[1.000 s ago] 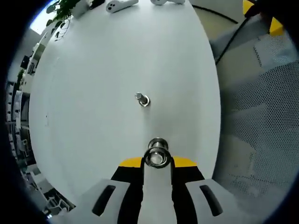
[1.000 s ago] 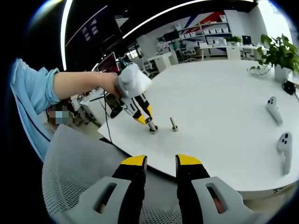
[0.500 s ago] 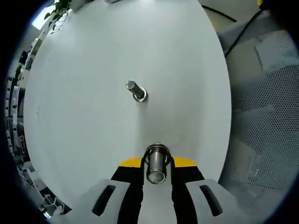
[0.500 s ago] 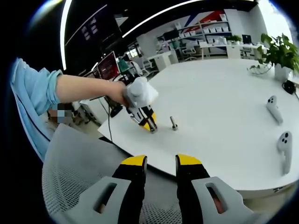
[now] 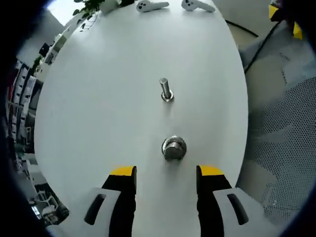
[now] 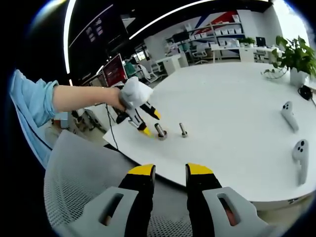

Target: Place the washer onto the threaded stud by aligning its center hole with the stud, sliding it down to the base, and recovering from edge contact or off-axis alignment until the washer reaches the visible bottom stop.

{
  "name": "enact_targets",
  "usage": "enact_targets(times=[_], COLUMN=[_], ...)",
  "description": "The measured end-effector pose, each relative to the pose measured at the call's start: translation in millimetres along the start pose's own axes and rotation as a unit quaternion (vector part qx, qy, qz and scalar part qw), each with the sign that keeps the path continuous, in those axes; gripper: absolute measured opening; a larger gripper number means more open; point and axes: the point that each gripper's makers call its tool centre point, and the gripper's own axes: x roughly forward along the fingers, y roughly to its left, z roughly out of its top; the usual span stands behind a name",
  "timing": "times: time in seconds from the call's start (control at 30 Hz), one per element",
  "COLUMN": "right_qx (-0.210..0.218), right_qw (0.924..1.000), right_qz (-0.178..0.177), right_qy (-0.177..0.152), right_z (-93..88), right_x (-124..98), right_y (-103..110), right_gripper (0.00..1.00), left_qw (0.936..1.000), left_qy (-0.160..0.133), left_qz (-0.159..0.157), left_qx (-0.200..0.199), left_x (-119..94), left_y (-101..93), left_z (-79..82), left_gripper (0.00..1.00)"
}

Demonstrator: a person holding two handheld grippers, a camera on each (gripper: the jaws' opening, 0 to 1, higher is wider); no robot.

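Observation:
A slim threaded stud (image 5: 166, 90) stands upright on the white table (image 5: 98, 98), with a wider metal ring at its foot. Nearer to me a short, thick metal piece (image 5: 174, 147) stands on the table by itself. My left gripper (image 5: 167, 174) is open just behind it, yellow tips on either side and touching nothing. In the right gripper view the same left gripper (image 6: 151, 123) is held by a hand beside the thick piece (image 6: 160, 131), and the stud (image 6: 183, 130) is just right of it. My right gripper (image 6: 171, 171) hangs off the table's edge, open, nothing between its jaws.
Two white hand controllers (image 5: 153, 5) (image 6: 288, 115) lie at the table's far side, near a potted plant (image 6: 295, 59). A grey mesh chair (image 6: 84, 182) sits below the near table edge. Black cables (image 5: 256, 47) run over the floor. Desks and monitors stand behind.
My left gripper has opened and let go of the thick metal piece, which now stands on the table, and it has drawn back a little. The right gripper has stayed still.

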Motion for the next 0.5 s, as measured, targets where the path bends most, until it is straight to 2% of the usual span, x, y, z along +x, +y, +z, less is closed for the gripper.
enact_targets(times=[0.1,0.17,0.27,0.4,0.5], right_qx=[-0.002,-0.003,-0.002,0.004,0.004], right_qw=[1.0,1.0,1.0,1.0,1.0], right_qz=[0.001,0.002,0.0,-0.001,-0.002], right_qy=[0.004,0.006,0.008,0.007,0.005], right_z=[-0.9,-1.4,-2.2,-2.6,-2.0], right_x=[0.2,0.4,0.2,-0.6,-1.0], right_y=[0.7,1.0,0.6,-0.7,-1.3], right_gripper=[0.27,0.27,0.27,0.27,0.27], left_qw=[0.9986,0.9956,0.9933,0.9865,0.9785], left_qy=[-0.043,-0.073,-0.091,-0.128,-0.158], left_qz=[0.021,0.049,0.064,0.076,0.101], left_qx=[-0.024,-0.032,-0.031,-0.069,-0.087], left_x=[-27.0,-44.9,-68.6,-100.8,-126.8], left_y=[0.4,-1.4,-14.0,-28.5,-37.4], left_z=[-2.5,-4.6,-12.4,-17.3,-23.1], left_gripper=[0.47,0.48,0.46,0.46,0.46])
